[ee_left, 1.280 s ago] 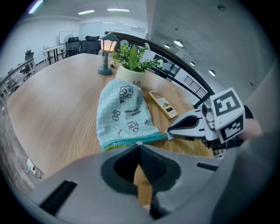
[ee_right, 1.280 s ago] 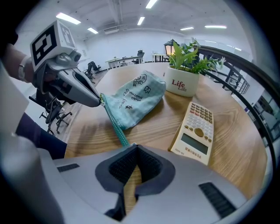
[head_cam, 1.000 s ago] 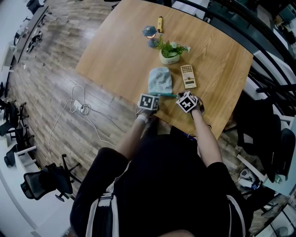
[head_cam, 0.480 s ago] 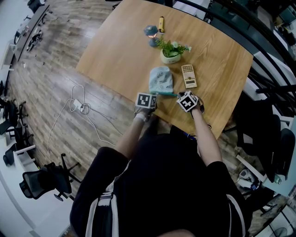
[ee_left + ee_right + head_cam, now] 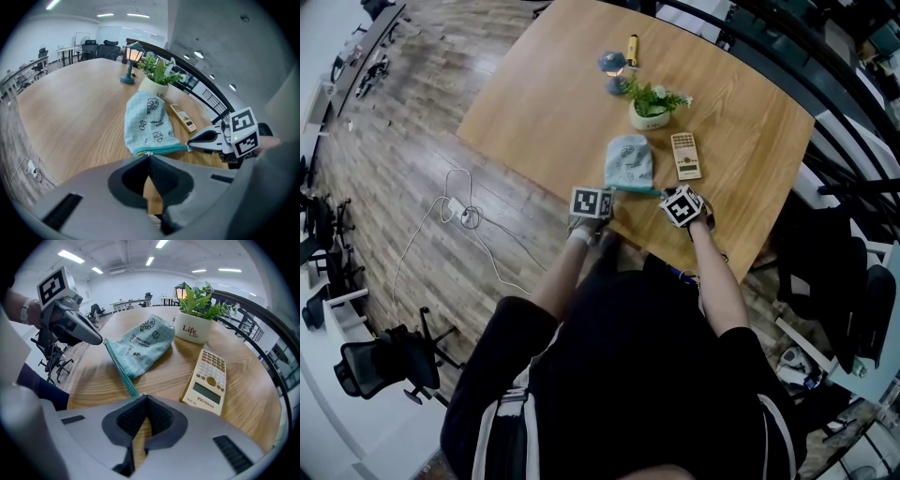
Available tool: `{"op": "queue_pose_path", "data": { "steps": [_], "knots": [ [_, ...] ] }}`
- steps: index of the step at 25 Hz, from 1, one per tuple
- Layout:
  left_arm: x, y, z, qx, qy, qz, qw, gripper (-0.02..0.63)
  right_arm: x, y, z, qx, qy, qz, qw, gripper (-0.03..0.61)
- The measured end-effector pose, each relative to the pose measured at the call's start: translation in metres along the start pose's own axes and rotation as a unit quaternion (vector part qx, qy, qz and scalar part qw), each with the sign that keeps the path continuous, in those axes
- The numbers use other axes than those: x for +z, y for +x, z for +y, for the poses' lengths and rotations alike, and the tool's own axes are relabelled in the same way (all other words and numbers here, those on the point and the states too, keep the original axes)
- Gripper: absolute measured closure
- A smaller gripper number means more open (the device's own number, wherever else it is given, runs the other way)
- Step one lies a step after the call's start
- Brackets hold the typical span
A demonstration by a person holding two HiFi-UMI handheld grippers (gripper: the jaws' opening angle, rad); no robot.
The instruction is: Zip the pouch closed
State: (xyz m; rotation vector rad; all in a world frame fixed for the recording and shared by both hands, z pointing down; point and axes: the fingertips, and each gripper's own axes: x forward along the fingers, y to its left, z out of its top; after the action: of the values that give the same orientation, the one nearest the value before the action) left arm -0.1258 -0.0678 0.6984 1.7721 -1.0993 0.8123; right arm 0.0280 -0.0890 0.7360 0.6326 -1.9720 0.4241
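Observation:
A light blue printed pouch (image 5: 628,161) lies on the wooden table (image 5: 544,103) with its teal zipper edge (image 5: 634,190) toward me. My left gripper (image 5: 607,190) is shut on the zipper's left end, and its tips meet at a small white bit of the zipper (image 5: 149,153). My right gripper (image 5: 663,194) is shut on the zipper's right end. In the right gripper view the zipper (image 5: 120,372) runs taut from the left gripper's fingertips (image 5: 97,339) to my right gripper (image 5: 140,397). The pouch (image 5: 147,123) lies flat ahead of my left gripper (image 5: 149,157).
A beige calculator (image 5: 685,156) lies just right of the pouch. Behind it stand a white potted plant (image 5: 649,112), a small lamp (image 5: 612,66) and a yellow item (image 5: 632,49). The table's near edge is under both grippers. A cable (image 5: 459,216) lies on the floor to the left.
My left gripper has moved a little to the left along the zipper edge, away from the right gripper. The right gripper and the pouch have stayed put.

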Motion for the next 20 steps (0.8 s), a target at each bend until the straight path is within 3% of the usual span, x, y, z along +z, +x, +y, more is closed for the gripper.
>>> {"op": "queue_pose_path", "data": {
  "steps": [20],
  "knots": [
    [-0.0015,-0.0043,0.0053,-0.015,-0.004,-0.018,0.9997,0.612,-0.0007,0.0004,-0.0009,-0.01,0.009,0.007,1.0,0.566]
  ]
}}
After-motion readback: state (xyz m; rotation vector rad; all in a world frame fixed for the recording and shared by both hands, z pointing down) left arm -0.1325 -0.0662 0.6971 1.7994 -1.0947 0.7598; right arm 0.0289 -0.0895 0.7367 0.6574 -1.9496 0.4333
